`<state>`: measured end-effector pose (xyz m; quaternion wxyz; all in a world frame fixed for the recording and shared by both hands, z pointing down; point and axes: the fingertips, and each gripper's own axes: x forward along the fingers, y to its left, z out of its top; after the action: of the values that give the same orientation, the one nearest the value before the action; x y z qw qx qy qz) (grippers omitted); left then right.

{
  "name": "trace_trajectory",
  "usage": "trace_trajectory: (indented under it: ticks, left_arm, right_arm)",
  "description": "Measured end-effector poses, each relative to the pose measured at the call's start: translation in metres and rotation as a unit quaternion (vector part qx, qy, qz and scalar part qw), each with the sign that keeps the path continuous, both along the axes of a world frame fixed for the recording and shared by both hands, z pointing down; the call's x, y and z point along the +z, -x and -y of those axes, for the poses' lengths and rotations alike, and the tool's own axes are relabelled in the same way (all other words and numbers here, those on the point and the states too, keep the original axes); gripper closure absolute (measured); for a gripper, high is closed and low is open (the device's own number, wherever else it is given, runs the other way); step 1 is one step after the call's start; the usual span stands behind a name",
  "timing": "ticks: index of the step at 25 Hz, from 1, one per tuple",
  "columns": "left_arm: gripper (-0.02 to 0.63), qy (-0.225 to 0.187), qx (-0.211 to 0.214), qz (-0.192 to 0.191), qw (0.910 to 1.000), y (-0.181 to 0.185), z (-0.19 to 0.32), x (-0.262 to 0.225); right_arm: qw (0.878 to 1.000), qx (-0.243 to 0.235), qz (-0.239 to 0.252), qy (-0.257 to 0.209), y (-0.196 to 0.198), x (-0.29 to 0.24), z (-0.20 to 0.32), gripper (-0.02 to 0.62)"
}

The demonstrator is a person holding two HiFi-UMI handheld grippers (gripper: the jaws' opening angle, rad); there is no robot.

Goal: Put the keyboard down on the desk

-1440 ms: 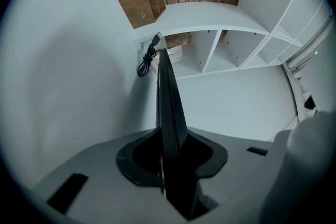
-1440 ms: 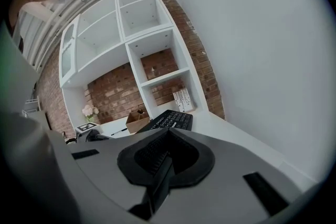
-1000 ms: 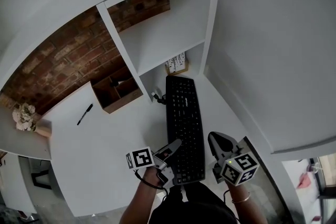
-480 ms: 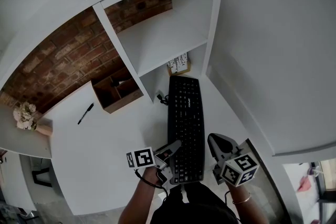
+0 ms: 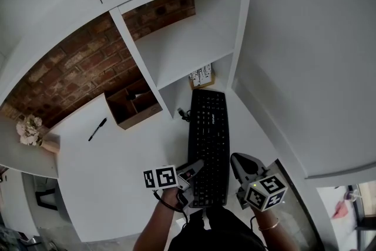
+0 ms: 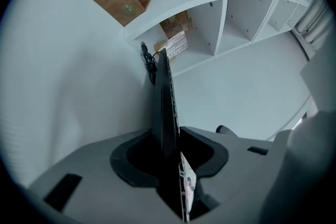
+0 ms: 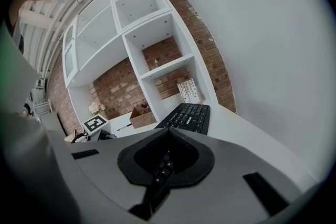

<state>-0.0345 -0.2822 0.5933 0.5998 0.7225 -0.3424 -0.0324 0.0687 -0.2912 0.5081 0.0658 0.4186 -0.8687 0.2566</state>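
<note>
Your left hand-held gripper (image 5: 192, 170) pinches the keyboard (image 5: 209, 138) by its near left edge, jaws just easing apart. Your right hand-held gripper (image 5: 239, 163) clamps the right edge. The keyboard stretches ahead of both, apparently resting on the counter (image 5: 117, 179). It's likely light, stiff plastic, so grip the rims, not the keys.

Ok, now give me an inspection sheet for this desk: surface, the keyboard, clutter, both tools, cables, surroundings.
Surface: white desk, no marks seen.
Job's things: black keyboard on the desk, running away from the person, far end at the shelves.
Clutter: pen, wooden box and flowers to the left; small pack behind the keyboard.
Tools: left tool has the keyboard's near left edge between its jaws, pads against it, jaws just been opening; right tool jaws together, empty, by the near right corner.
Cables: black cable bunched at the keyboard's far left corner.
Surroundings: white shelves, brick wall.
</note>
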Motion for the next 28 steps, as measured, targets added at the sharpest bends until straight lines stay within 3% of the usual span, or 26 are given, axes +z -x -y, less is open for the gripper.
trace_trajectory:
  ticks: [18,28]
  left_arm:
    - [0.425,0.022,0.003,0.080,0.9966,0.010,-0.005,0.011]
    - [0.419,-0.008,-0.008,0.127,0.9918,0.038,-0.014,-0.001]
  right_arm:
    - [1.000,0.001,0.005,-0.008,0.005,-0.005,-0.004,0.591]
    - [1.000,0.002,0.014,-0.010,0.016,-0.008,-0.015,0.591]
